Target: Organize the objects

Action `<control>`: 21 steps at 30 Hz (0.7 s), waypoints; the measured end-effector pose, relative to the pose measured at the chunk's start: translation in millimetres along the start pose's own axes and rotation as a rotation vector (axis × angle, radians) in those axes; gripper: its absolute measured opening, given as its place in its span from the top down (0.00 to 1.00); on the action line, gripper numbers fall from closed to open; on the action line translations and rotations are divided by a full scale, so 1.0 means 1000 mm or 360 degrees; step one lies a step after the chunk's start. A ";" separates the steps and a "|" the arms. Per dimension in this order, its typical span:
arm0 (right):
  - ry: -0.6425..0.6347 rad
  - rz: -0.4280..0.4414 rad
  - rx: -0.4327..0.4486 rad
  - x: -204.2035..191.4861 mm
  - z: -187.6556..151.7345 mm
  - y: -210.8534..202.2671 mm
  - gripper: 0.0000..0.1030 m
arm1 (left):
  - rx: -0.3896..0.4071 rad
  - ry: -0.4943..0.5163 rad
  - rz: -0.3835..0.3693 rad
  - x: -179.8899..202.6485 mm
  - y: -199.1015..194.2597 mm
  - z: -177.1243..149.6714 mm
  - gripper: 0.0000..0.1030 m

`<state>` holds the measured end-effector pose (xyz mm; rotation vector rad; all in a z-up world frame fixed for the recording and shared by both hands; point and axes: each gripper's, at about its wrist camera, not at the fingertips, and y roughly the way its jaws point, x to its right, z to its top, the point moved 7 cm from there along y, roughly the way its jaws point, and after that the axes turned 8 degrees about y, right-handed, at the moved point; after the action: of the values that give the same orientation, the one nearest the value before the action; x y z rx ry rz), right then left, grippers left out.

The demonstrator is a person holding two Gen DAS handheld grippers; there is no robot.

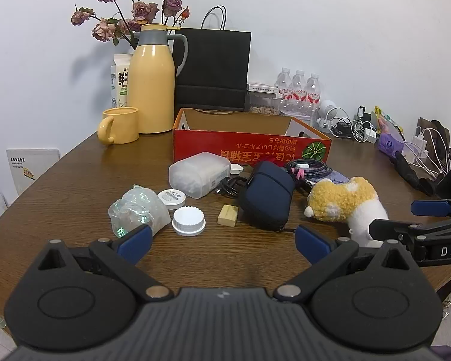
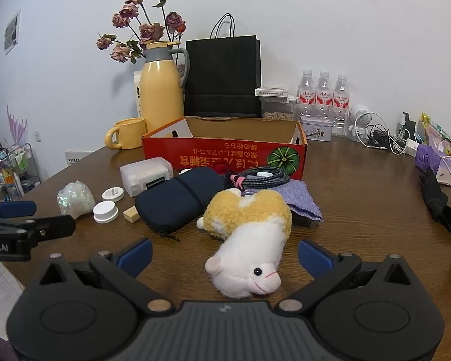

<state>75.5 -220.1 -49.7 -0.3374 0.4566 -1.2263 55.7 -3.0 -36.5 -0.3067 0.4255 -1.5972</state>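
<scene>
A red cardboard box [image 1: 249,147] [image 2: 225,153] stands open on the brown table. In front of it lie a frosted plastic case [image 1: 200,173] [image 2: 145,174], a navy pouch [image 1: 267,195] [image 2: 177,198], a yellow-and-white plush toy [image 1: 345,201] [image 2: 249,237], a coiled cable [image 2: 264,179], a purple cloth [image 2: 300,198], a wooden block [image 1: 228,215] [image 2: 131,212], a white cap [image 1: 188,221] [image 2: 105,212], a round white disc [image 1: 171,198] [image 2: 113,194] and a crinkled plastic bag [image 1: 138,207] [image 2: 75,198]. My left gripper [image 1: 222,245] is open, short of the cap and block. My right gripper [image 2: 224,255] is open, its fingers on either side of the plush toy, not touching.
At the back stand a yellow thermos [image 1: 151,81] [image 2: 162,84], yellow mug [image 1: 120,126] [image 2: 126,134], milk carton [image 1: 120,81], dried roses, black paper bag [image 1: 213,69] [image 2: 224,75], water bottles [image 2: 323,99], a tin [image 2: 315,129], chargers and cables at right, and a black glove [image 2: 439,204].
</scene>
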 end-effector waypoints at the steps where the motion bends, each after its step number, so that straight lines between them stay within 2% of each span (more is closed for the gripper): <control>1: 0.0000 0.0000 0.0000 0.000 -0.001 0.000 0.00 | 0.0000 -0.0001 -0.0001 0.000 0.000 0.000 0.00; 21: 0.0003 -0.0001 -0.0001 0.000 -0.001 0.000 0.00 | -0.0001 -0.0001 -0.0002 0.000 0.000 0.000 0.00</control>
<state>75.3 -220.4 -50.8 -0.3369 0.4583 -1.2274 55.6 -2.8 -36.3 -0.3076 0.4254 -1.5983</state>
